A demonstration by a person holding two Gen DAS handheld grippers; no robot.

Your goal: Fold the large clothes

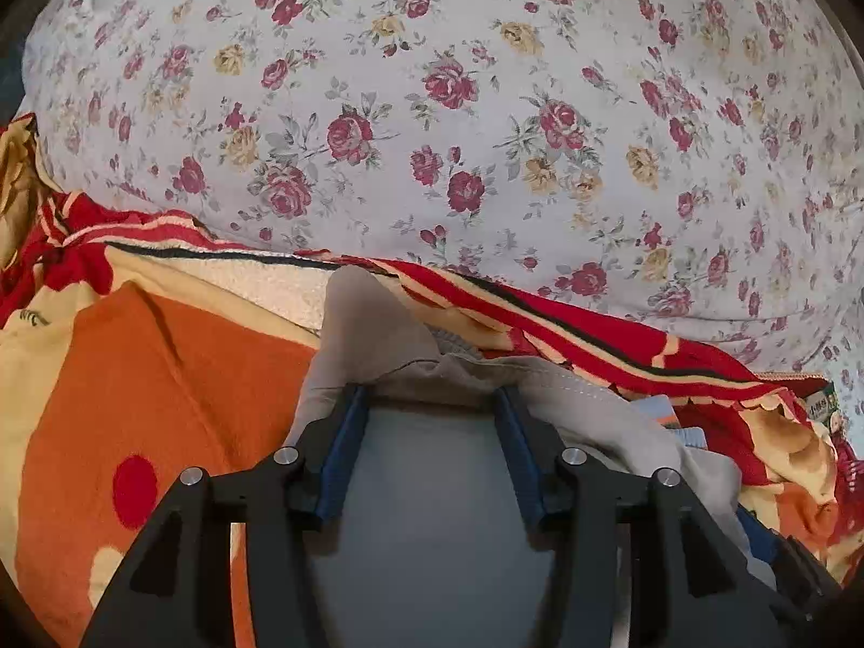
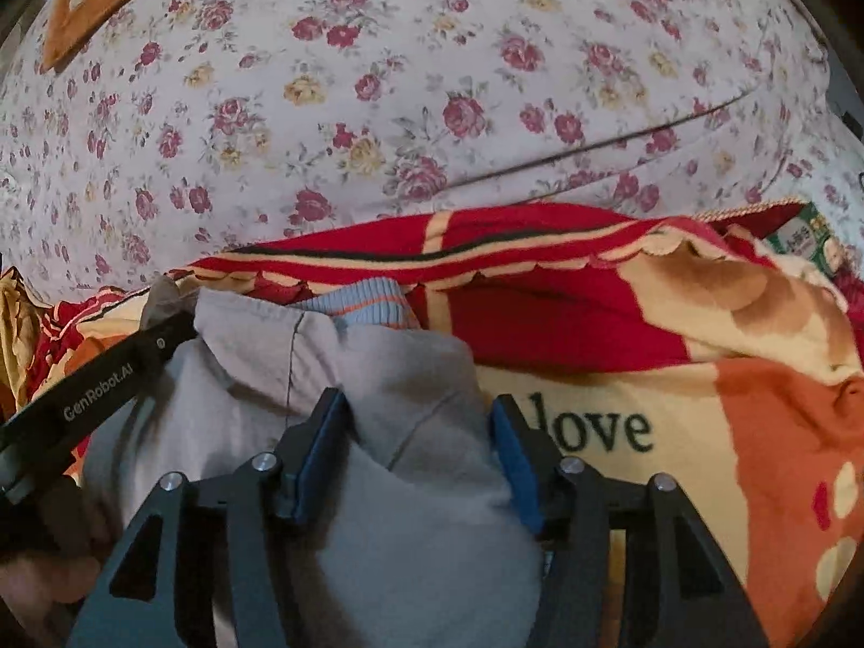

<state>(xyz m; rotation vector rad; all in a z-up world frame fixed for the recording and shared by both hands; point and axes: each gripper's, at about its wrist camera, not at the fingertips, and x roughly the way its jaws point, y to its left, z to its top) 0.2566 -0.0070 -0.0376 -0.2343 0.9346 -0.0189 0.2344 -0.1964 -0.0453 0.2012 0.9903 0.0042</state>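
Under both grippers one grey garment (image 2: 378, 378) lies on a red-and-orange blanket (image 2: 756, 405), its lower part hidden by black frames. Left gripper (image 1: 432, 394) and right gripper (image 2: 418, 405) gape, unclenched, cloth between. Beyond, at twelve o'clock: one floral sheet (image 1: 432, 81).

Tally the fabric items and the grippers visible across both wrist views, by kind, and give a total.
Grey garment: 1
Red, orange and cream blanket: 1
Floral bedsheet: 1
Blue ribbed fabric with an orange stripe, perhaps part of the garment: 1
Grippers: 2, left gripper and right gripper
Total: 6
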